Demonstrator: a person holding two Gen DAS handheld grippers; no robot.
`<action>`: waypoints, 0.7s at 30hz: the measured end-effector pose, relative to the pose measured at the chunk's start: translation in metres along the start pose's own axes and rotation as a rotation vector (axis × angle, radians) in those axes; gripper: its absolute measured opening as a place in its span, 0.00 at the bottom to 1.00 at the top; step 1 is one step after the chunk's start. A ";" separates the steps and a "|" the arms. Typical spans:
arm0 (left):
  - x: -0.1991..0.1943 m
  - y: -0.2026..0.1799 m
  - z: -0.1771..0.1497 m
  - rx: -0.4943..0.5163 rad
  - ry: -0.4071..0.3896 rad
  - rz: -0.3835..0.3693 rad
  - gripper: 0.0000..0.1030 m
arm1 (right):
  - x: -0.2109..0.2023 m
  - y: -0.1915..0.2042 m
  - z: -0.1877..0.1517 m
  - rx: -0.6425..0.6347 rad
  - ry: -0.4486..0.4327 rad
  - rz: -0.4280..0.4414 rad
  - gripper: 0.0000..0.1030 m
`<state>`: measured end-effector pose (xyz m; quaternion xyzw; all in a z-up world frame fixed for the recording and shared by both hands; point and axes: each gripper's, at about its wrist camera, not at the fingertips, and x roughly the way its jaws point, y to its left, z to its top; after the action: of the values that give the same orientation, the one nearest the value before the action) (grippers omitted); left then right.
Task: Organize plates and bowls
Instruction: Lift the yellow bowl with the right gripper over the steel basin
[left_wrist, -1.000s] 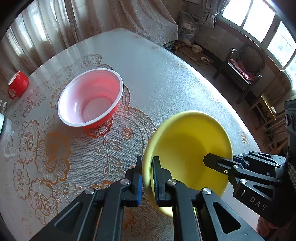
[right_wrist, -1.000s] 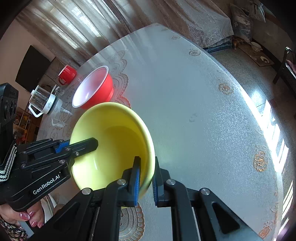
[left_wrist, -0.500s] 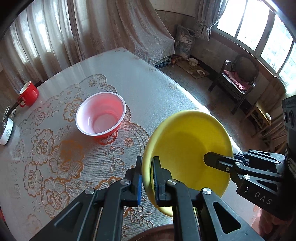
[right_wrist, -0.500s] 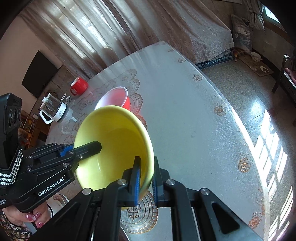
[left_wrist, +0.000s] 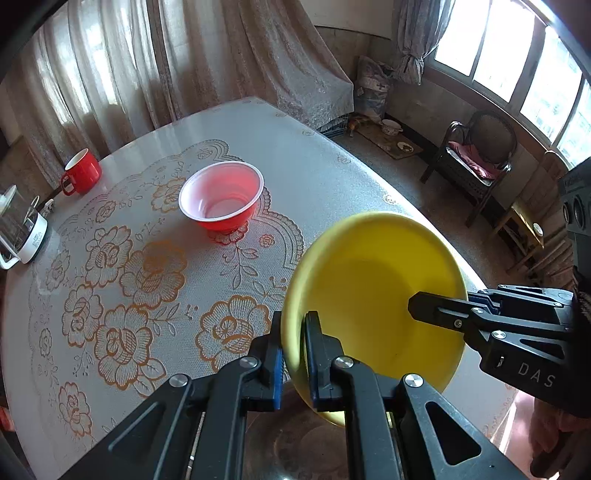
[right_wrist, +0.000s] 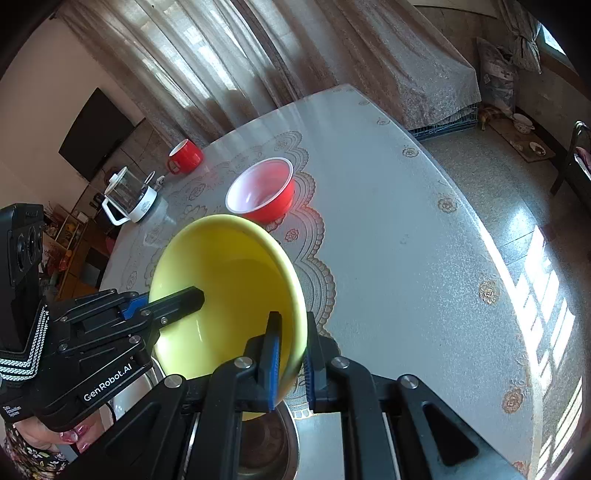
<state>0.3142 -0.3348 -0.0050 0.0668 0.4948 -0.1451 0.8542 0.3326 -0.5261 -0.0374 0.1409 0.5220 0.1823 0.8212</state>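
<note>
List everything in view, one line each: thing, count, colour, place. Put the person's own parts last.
yellow bowl: 1, yellow, held above the near table edge, rim pinched on two sides
red bowl: 1, red outside, pale inside, upright mid-table
mug: 1, red, far left of table
glass pitcher: 1, clear with white base, left table edge
metal basin: 1, silver, below the yellow bowl
table: 1, pale floral lace cover
chair: 1, dark, by the window
left tongs: 1, black, shut on the bowl's rim
right tongs: 1, black, shut on the opposite rim
</note>
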 end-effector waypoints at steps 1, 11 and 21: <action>-0.001 0.002 -0.004 -0.003 0.001 0.000 0.10 | 0.000 0.002 -0.003 -0.001 0.002 0.003 0.09; -0.013 0.016 -0.041 -0.034 0.023 -0.013 0.10 | -0.001 0.023 -0.030 -0.030 0.046 0.023 0.09; -0.006 0.028 -0.082 -0.073 0.081 -0.035 0.10 | 0.014 0.033 -0.062 -0.039 0.129 0.033 0.09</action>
<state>0.2524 -0.2863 -0.0413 0.0329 0.5350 -0.1392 0.8327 0.2769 -0.4874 -0.0602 0.1213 0.5678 0.2149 0.7853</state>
